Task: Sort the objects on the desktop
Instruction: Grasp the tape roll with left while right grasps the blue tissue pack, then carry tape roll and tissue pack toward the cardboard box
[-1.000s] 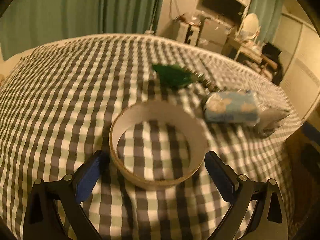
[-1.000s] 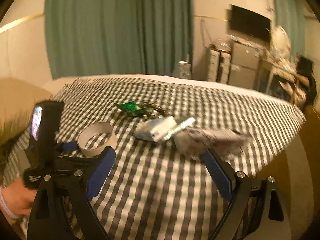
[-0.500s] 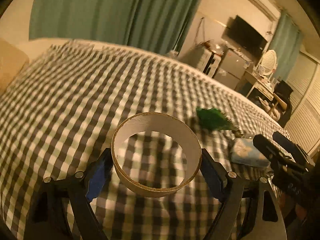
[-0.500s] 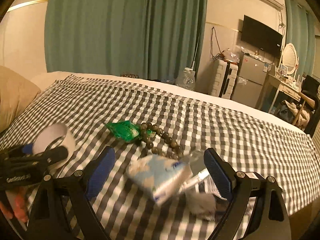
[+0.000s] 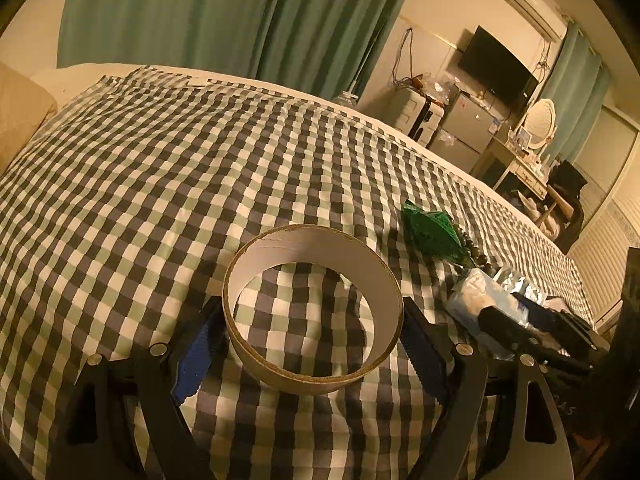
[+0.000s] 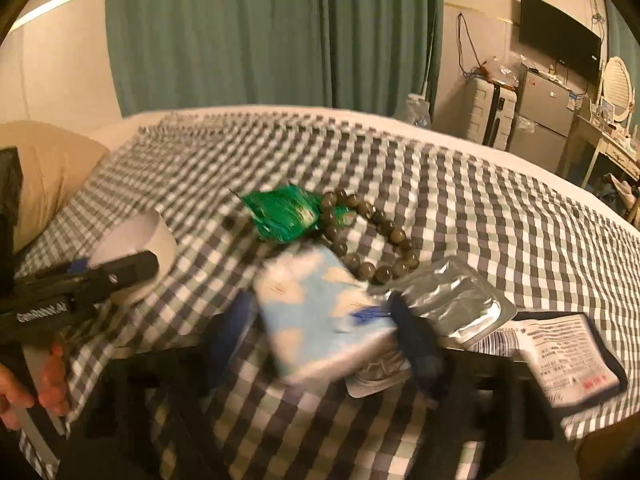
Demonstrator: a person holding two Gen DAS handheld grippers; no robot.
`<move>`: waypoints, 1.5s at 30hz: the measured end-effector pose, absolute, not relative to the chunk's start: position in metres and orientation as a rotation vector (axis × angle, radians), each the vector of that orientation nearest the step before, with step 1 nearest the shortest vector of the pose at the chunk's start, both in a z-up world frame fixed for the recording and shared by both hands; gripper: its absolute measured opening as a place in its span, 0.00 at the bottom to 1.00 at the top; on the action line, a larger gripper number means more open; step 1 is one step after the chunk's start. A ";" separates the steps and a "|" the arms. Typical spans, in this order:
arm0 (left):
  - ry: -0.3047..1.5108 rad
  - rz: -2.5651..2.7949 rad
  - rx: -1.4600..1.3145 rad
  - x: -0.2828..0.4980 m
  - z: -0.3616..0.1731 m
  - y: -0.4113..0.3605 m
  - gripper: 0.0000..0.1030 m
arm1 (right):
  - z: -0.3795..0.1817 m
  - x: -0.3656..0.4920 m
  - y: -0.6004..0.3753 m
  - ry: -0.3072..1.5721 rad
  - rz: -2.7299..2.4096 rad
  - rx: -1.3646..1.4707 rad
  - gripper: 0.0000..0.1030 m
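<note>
A cardboard tape ring stands on the checked cloth between the blue pads of my left gripper, which touch its two sides; the same ring shows at the left of the right wrist view. A light blue tissue pack lies tilted between the jaws of my right gripper. Those jaws are closing and the pads meet the pack's sides, though the picture is blurred there. In the left wrist view the tissue pack sits under the right gripper's black fingers.
A green packet and a string of brown beads lie behind the tissue pack. A silver foil pack and a white labelled pouch lie to its right, near the cloth's edge. A pillow sits far left.
My left gripper's pads, first apart from the ring, have closed onto its sides. My right gripper came down over the tissue pack and its jaws narrowed around it.
</note>
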State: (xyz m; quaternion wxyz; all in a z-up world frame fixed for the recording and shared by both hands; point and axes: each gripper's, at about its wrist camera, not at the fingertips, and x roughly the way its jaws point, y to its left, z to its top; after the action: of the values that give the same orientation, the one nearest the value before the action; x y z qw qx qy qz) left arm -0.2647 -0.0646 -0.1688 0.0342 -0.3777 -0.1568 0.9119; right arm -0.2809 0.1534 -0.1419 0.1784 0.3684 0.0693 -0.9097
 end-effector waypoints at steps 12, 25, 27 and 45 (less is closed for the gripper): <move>-0.469 2.793 -1.175 -0.271 -0.170 -0.066 0.84 | -0.147 -0.275 0.135 0.334 -2.564 1.037 0.60; -0.452 2.803 -1.172 -0.267 -0.170 -0.063 0.84 | -0.142 -0.270 0.133 0.329 -2.618 1.053 0.51; -0.447 2.807 -1.170 -0.267 -0.169 -0.062 0.84 | -0.135 -0.267 0.134 0.310 -2.633 1.050 0.51; -0.235 2.899 -0.836 -0.149 -0.043 -0.012 0.84 | -0.005 -0.117 0.204 -0.030 -2.801 0.898 0.51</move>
State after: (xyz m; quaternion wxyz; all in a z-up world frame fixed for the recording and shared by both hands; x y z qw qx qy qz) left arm -0.1489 -0.0122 -0.0432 0.0574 -0.2756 -0.0775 0.9564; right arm -0.1170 0.2045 -0.0051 0.0996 0.3037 -0.0103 -0.9475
